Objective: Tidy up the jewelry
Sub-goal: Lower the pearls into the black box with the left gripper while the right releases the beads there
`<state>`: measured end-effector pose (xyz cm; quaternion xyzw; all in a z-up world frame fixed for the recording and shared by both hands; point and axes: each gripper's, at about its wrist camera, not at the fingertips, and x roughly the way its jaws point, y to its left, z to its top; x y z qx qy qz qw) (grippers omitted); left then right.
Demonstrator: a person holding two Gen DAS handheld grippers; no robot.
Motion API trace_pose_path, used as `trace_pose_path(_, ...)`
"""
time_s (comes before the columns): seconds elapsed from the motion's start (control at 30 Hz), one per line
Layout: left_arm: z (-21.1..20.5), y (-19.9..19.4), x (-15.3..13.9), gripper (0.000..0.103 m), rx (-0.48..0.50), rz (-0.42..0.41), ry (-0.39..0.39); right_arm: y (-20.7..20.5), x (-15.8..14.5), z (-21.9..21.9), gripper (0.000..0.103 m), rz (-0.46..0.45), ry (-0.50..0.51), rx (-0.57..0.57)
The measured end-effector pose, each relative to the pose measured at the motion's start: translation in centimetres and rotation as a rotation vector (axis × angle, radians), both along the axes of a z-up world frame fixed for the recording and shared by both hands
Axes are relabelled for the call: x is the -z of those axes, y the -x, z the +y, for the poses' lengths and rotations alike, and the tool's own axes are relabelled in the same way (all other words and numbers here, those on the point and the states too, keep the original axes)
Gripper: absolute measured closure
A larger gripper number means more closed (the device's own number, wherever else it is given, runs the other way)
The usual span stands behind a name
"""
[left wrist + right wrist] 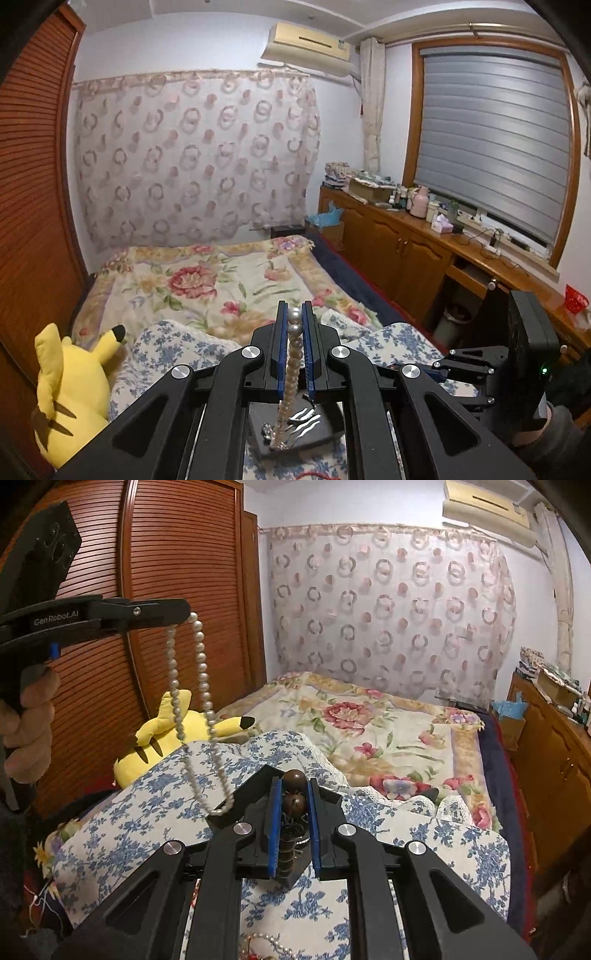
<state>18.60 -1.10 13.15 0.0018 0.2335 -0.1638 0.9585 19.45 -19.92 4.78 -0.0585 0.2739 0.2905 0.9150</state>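
**Two strands lifted, one tray to aim for**

Blue-flowered bedding (122, 834) lies under both tools, with the black jewelry tray (295, 430) resting on it right beneath our grippers. Nearest us, low in the right wrist view, a loose string of small pearls and something red (266, 945) lie on the cloth, not yet dealt with.

Just past that, our right gripper (293, 805) is clamped on a dark brown bead strand (291, 797) — the big round beads sit between the blue pads, and the rest trails down over the tray. To its left and higher, our left gripper (294, 328) is pressed together on the pearl necklace (291, 354); from the right wrist view the loop (201, 709) hangs long, its bottom end touching or nearly touching the tray corner.

To do this step well, we judge that we should carry the two strands apart so that the loop does not catch on the right tool, and keep the pearls high enough to hang free of the silver pieces (304, 421) in the tray. We would lower each strand bottom first, letting it pool in its own spot — opening too early could tangle it.

Farther off sit the yellow plush toy (173, 734), then the floral quilt (369, 723), and the patterned curtain (388, 602) at the far wall.
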Motion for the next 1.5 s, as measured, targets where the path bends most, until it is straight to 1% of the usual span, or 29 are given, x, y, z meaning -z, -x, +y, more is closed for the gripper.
trace_pose_path(0.03, 0.0, -0.4, 0.3, 0.097, -0.003, 0.006, -0.003, -0.3, 0.1, 0.2, 0.088, 0.001, 0.000, 0.000)
trace_pose_path(0.13, 0.3, -1.6, 2.4, 0.096, -0.017, 0.051, -0.001, -1.4, 0.5, 0.6, 0.088, 0.006, 0.001, -0.001)
trace_pose_path(0.23, 0.8, -2.9, 5.4, 0.096, -0.034, 0.114, -0.005, -2.4, 1.1, 1.2, 0.088, 0.013, 0.005, 0.001)
trace_pose_path(0.33, 1.4, -3.5, 7.8, 0.096, -0.051, 0.159, -0.006, -3.6, 2.1, 1.8, 0.088, 0.027, 0.009, 0.004)
trace_pose_path(0.5, 2.3, -2.7, 9.7, 0.096, -0.064, 0.175, -0.012, -5.3, 4.0, 2.8, 0.088, 0.063, 0.019, 0.011)
trace_pose_path(0.67, 3.3, -1.5, 11.2, 0.096, -0.075, 0.185, -0.040, -6.7, 5.6, 3.9, 0.088, 0.087, 0.042, 0.021)
trace_pose_path(0.87, 4.3, -0.2, 12.7, 0.093, -0.075, 0.205, -0.044, -7.3, 6.8, 4.9, 0.088, 0.117, 0.050, 0.022)
trace_pose_path(0.97, 4.5, 0.5, 13.7, 0.089, -0.075, 0.218, -0.048, -7.2, 6.8, 5.1, 0.086, 0.119, 0.047, 0.022)
trace_pose_path(1.0, 4.6, 0.8, 14.2, 0.087, -0.075, 0.222, -0.049, -7.2, 6.7, 5.2, 0.082, 0.121, 0.044, 0.022)
trace_pose_path(1.03, 4.6, 0.9, 14.4, 0.086, -0.075, 0.227, -0.048, -7.0, 6.7, 5.2, 0.082, 0.121, 0.041, 0.019)
trace_pose_path(1.1, 4.6, 1.4, 15.0, 0.078, -0.072, 0.235, -0.049, -6.5, 6.5, 4.9, 0.082, 0.115, 0.041, 0.017)
trace_pose_path(1.17, 4.4, 1.9, 15.6, 0.076, -0.068, 0.241, -0.056, -5.7, 6.4, 4.6, 0.082, 0.107, 0.048, 0.015)
trace_pose_path(1.23, 4.2, 2.5, 16.2, 0.072, -0.062, 0.248, -0.062, -4.5, 6.5, 3.9, 0.082, 0.105, 0.049, 0.013)
trace_pose_path(1.3, 4.1, 3.0, 16.8, 0.063, -0.053, 0.255, -0.061, -2.7, 6.8, 3.0, 0.082, 0.104, 0.055, 0.007)
trace_pose_path(1.33, 4.0, 3.2, 17.0, 0.061, -0.048, 0.258, -0.062, -2.1, 6.9, 2.6, 0.082, 0.102, 0.059, 0.006)
trace_pose_path(1.4, 3.5, 3.7, 17.7, 0.053, -0.038, 0.265, -0.077, -0.5, 7.3, 1.7, 0.082, 0.100, 0.067, 0.000)
trace_pose_path(1.5, 2.6, 4.4, 18.6, 0.046, -0.024, 0.272, -0.105, 2.1, 8.2, 0.5, 0.082, 0.104, 0.075, -0.009)
